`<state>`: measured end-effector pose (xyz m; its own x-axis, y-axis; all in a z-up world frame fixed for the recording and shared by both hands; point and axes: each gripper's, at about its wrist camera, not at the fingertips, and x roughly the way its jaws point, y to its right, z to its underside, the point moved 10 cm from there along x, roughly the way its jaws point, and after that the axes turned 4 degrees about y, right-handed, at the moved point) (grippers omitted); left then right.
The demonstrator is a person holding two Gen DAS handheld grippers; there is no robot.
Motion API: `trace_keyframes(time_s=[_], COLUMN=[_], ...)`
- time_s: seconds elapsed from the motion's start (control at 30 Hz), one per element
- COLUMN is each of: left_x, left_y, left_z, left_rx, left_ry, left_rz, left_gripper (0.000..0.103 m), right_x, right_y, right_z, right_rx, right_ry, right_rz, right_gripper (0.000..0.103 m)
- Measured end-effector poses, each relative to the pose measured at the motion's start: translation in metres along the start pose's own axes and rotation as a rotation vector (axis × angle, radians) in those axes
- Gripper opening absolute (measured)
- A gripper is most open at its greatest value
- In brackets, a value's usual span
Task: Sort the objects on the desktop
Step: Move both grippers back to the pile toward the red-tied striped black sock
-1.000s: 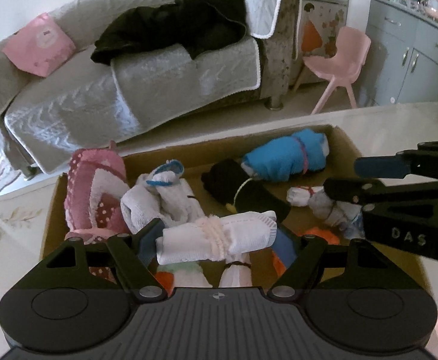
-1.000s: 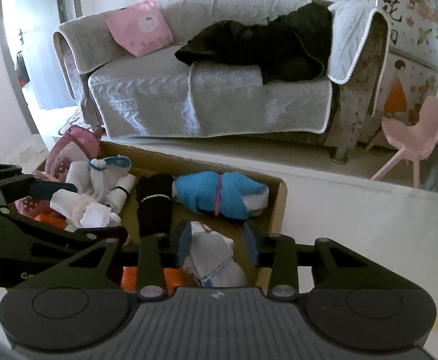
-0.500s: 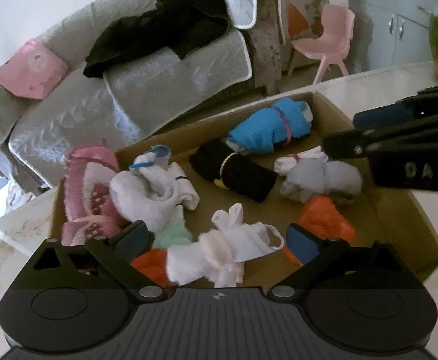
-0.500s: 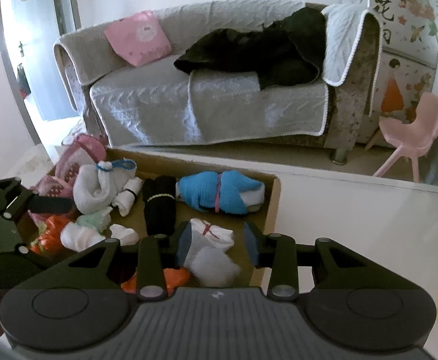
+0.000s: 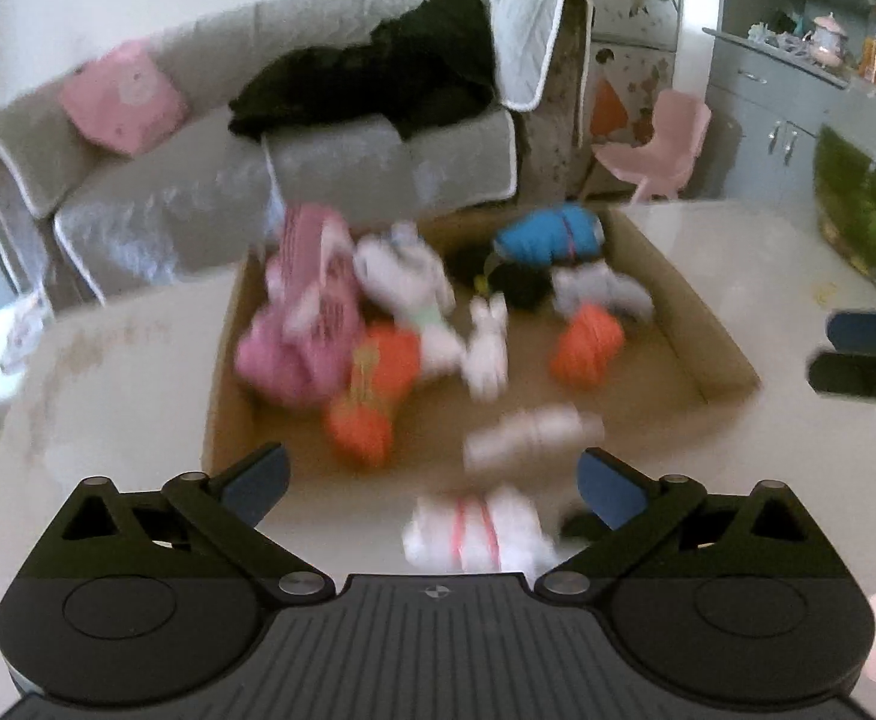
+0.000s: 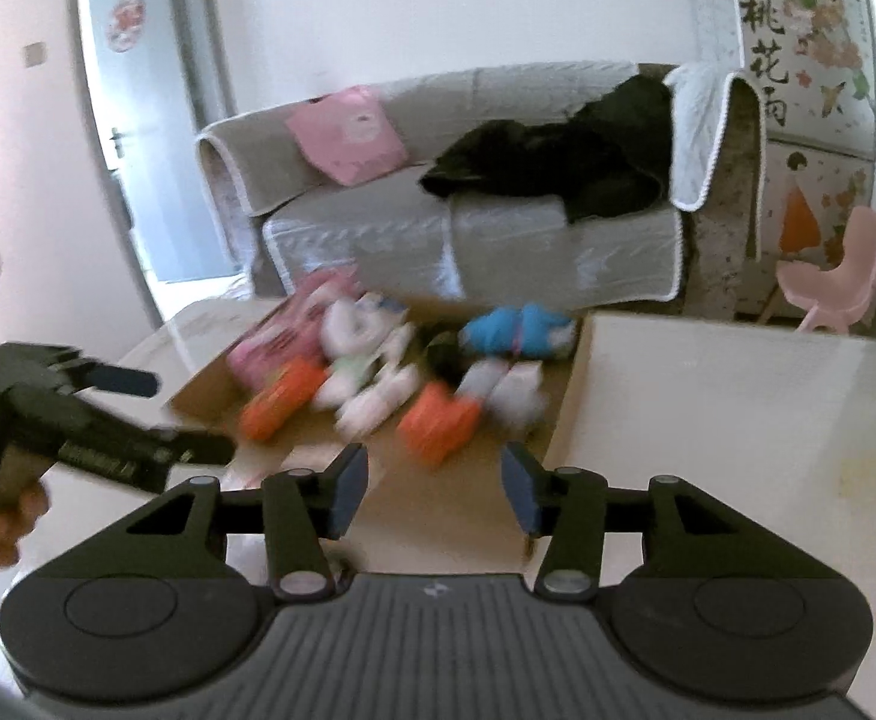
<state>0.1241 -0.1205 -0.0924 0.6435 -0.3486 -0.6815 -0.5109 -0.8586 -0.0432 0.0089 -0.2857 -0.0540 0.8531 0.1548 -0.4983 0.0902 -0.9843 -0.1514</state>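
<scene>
Nearest, the left tongs (image 5: 432, 483) stand spread and empty over a white rolled sock bundle with pink bands (image 5: 477, 531) on the pale surface (image 5: 108, 396). The right tongs (image 6: 435, 489) are spread and empty too. Best to come down square and pinch it across the banded middle. Beyond lies the shallow cardboard box (image 5: 708, 354) of rolled socks — orange, pink, blue, all blurred. A second ago the left tongs gripped a white roll over the box; now both have pulled back.
</scene>
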Motion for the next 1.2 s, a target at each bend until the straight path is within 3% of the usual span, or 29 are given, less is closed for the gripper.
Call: trace_keyframes(time_s=[0.13, 0.27, 0.37, 0.5, 0.7, 0.83, 0.97, 1.2], left_x=[-0.014, -0.041, -0.056, -0.060, -0.057, -0.066, -0.054, -0.032], left_y=[0.007, 0.021, 0.039, 0.061, 0.080, 0.090, 0.098, 0.099], left_z=[0.039, 0.065, 0.082, 0.098, 0.099, 0.100, 0.102, 0.102], left_rx=[-0.053, -0.096, -0.072, 0.006, 0.015, 0.035, 0.067, 0.012], left_ry=[-0.042, -0.027, -0.013, 0.019, 0.049, 0.071, 0.057, 0.043], left_rz=[0.031, 0.086, 0.106, 0.067, 0.072, 0.123, 0.098, 0.120], left_gripper=[0.103, 0.103, 0.103, 0.103, 0.103, 0.103, 0.103, 0.103], right_x=[-0.019, -0.021, -0.017, -0.010, -0.009, -0.011, -0.012, -0.015], right_y=[-0.022, -0.030, -0.029, -0.027, -0.025, -0.026, -0.028, -0.010], right_z=[0.038, 0.068, 0.083, 0.098, 0.102, 0.104, 0.106, 0.103], right_rx=[-0.029, -0.052, -0.046, -0.041, -0.010, -0.008, -0.018, 0.017], right_ry=[-0.022, -0.040, -0.046, -0.047, -0.027, -0.015, -0.011, 0.010], right_rz=[-0.020, -0.023, -0.036, -0.050, -0.080, -0.099, -0.102, -0.072], right_gripper=[0.049, 0.049, 0.049, 0.049, 0.052, 0.053, 0.051, 0.054])
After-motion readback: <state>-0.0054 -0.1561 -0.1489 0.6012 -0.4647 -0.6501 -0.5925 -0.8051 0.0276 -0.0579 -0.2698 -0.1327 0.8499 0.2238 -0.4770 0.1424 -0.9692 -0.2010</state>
